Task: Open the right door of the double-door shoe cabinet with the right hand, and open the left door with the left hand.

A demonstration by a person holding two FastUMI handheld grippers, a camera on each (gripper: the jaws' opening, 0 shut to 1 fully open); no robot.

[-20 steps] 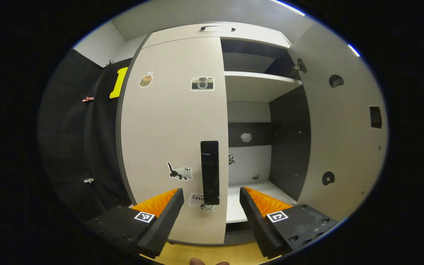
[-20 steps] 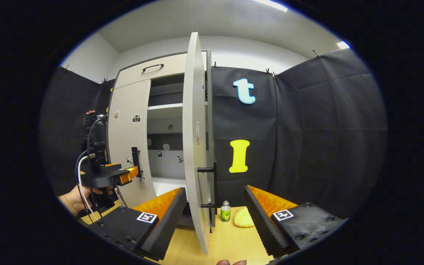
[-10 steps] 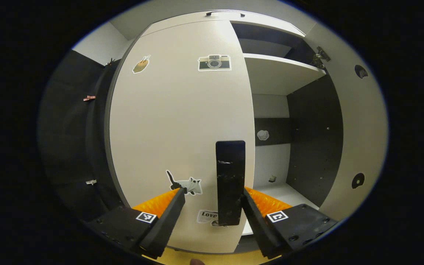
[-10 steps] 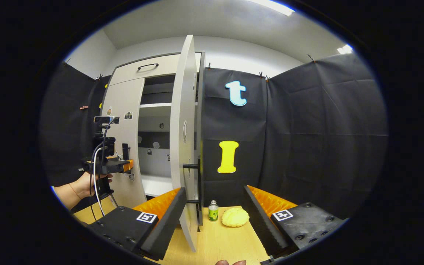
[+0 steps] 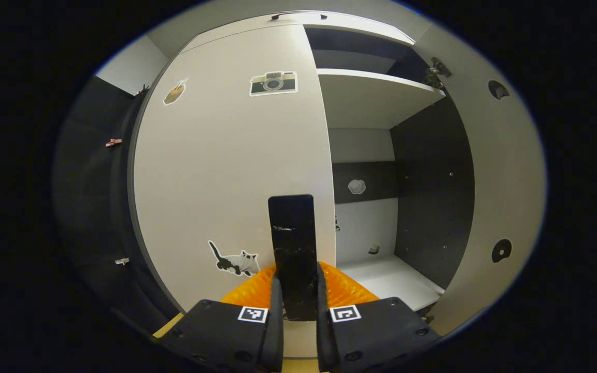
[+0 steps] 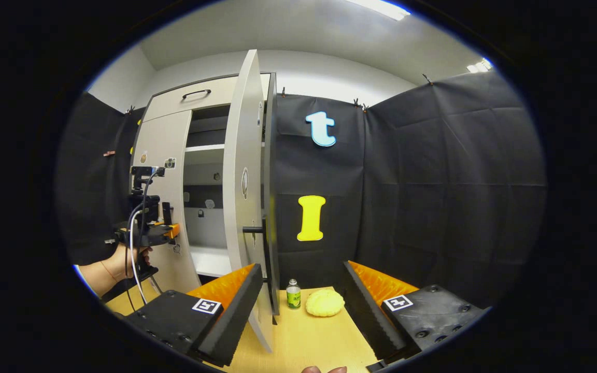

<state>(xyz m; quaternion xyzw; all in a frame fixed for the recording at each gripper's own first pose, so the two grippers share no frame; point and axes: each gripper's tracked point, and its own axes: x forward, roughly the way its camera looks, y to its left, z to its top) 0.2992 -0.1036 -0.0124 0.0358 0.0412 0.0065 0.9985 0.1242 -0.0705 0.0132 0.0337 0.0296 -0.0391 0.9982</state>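
Left tool clamped on the left door handle; right door open, right tool apart and free.

In the left gripper view, my left tool [image 5: 298, 305] has both fingers pressed against the vertical black handle [image 5: 293, 248] of the left door [image 5: 226, 171], which lies closed against the shoe cabinet [image 5: 376, 93]. To its right the open half shows a shelf [image 5: 371, 96] and a light bottom board. In the right gripper view, my hand [image 6: 122, 261] holds that tool at the left door, the right door [image 6: 241, 207] stands swung out edge-on, and my right tool [image 6: 301, 305] is spread wide, gripping nothing, above the table [image 6: 309, 336]. A small bottle [image 6: 293, 294] and a yellow lumpy object [image 6: 324, 302] sit on the table just beside the right door.
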